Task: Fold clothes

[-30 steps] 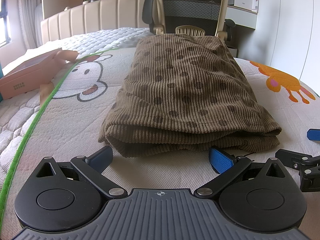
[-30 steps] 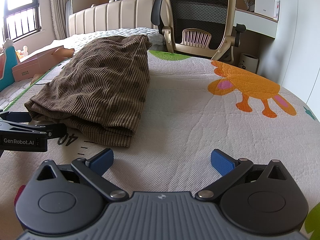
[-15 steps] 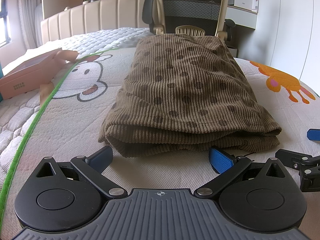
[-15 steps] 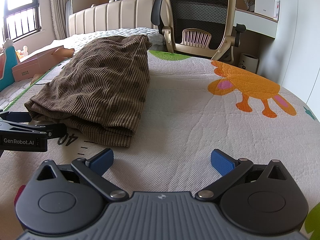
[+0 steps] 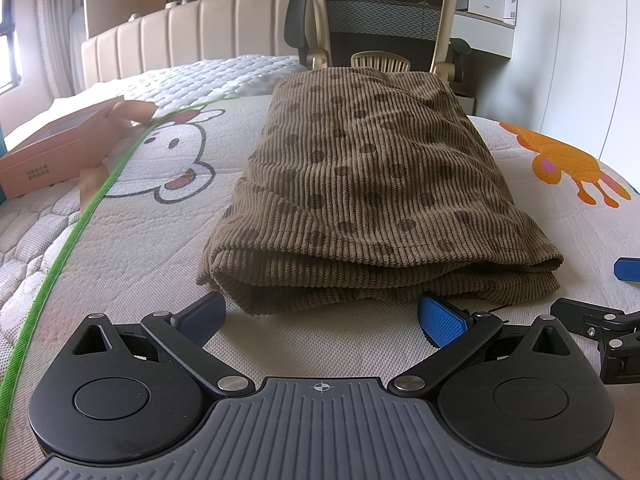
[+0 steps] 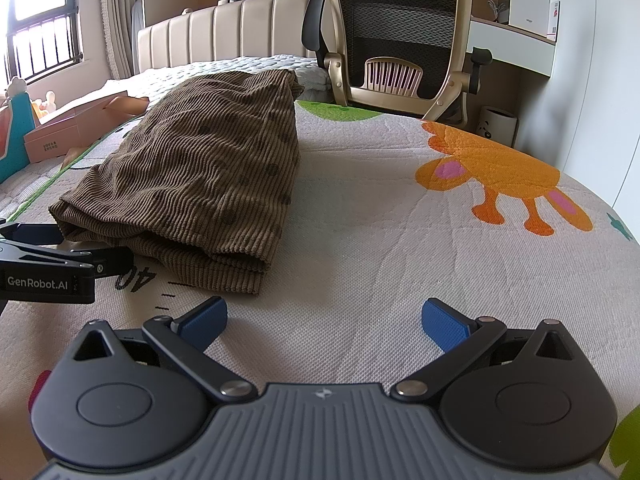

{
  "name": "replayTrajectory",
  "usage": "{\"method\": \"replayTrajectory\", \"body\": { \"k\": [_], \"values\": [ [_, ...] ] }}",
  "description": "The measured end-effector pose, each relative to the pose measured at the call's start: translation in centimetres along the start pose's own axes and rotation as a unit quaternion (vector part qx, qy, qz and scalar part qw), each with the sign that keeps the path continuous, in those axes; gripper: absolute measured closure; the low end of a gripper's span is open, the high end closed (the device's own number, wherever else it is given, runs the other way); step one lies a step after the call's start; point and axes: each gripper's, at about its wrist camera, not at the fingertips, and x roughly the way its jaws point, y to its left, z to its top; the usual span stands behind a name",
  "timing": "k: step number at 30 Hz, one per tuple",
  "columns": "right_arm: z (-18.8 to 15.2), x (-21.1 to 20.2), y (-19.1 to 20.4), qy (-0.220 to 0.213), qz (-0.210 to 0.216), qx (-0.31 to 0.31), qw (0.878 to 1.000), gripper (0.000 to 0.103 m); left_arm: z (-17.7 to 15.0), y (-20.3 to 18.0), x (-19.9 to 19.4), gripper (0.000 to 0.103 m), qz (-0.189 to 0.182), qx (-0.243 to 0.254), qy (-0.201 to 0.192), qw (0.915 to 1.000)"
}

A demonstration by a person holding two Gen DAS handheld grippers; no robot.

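Evidently the brown garment (image 5: 368, 200) lies folded on the play mat (image 6: 380, 240), at twelve o'clock from the left gripper (image 5: 320, 312); both it and the right gripper (image 6: 324, 318) rest spread wide, empty, seemingly finished.

I count one folded brown corduroy garment with dark dots (image 5: 360, 184), lying on one cartoon-printed quilted mat (image 6: 380, 240). Two black grippers with blue finger pads are mine: the left gripper (image 5: 322, 314) just before the garment's near edge, the right gripper (image 6: 324, 318) to the garment's right, both spread wide. Beyond the garment I count one mesh-backed office chair (image 6: 396, 40). Left of the garment sits one pink cardboard box (image 5: 52, 152). On the mat, two animal prints: one white (image 5: 176, 160), one orange (image 6: 500, 176).
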Motion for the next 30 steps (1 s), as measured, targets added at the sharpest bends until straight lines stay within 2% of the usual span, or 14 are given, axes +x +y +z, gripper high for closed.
{"method": "replayTrajectory", "body": {
  "k": [30],
  "values": [
    [-0.02,0.01,0.01,0.000,-0.001,0.001,1.000,0.000,0.18,-0.09,0.37,0.000,-0.004,0.003,0.000,1.0000]
  ]
}}
